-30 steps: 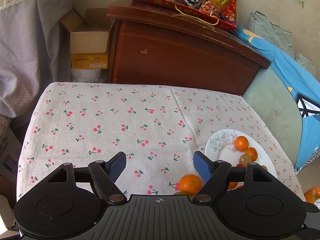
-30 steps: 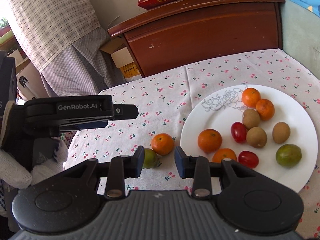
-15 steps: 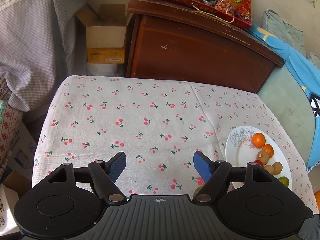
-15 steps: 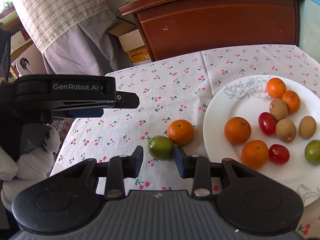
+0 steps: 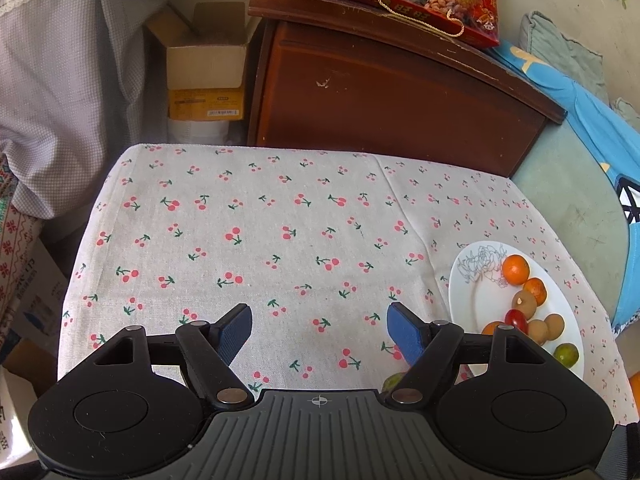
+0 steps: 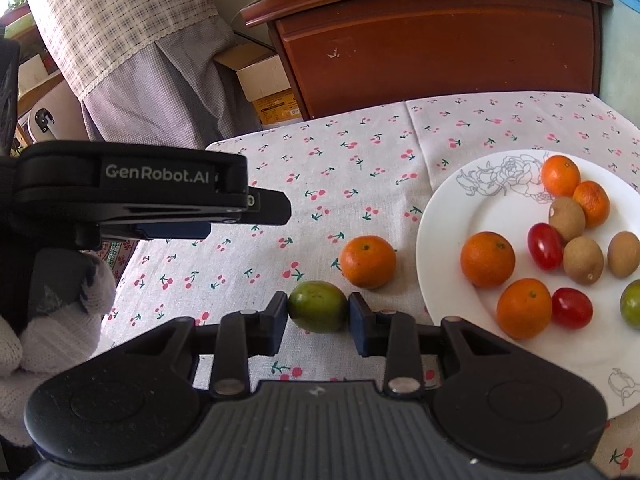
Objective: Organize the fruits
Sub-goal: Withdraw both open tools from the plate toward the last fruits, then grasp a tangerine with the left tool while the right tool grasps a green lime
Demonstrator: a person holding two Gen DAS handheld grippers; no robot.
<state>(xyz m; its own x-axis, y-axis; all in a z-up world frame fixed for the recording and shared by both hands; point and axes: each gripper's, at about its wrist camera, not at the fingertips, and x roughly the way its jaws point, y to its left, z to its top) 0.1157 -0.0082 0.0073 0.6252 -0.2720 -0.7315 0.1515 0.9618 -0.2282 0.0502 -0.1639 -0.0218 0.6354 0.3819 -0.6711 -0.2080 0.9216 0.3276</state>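
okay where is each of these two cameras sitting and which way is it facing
Left wrist: on the left gripper, angled down over the cherry-print cloth; its open fingers show, nothing between them.
Right wrist: on the right gripper, angled down at the green fruit between its pads; the left gripper and gloved hand show at left.
Shared: white plate, cloth, brown cabinet.
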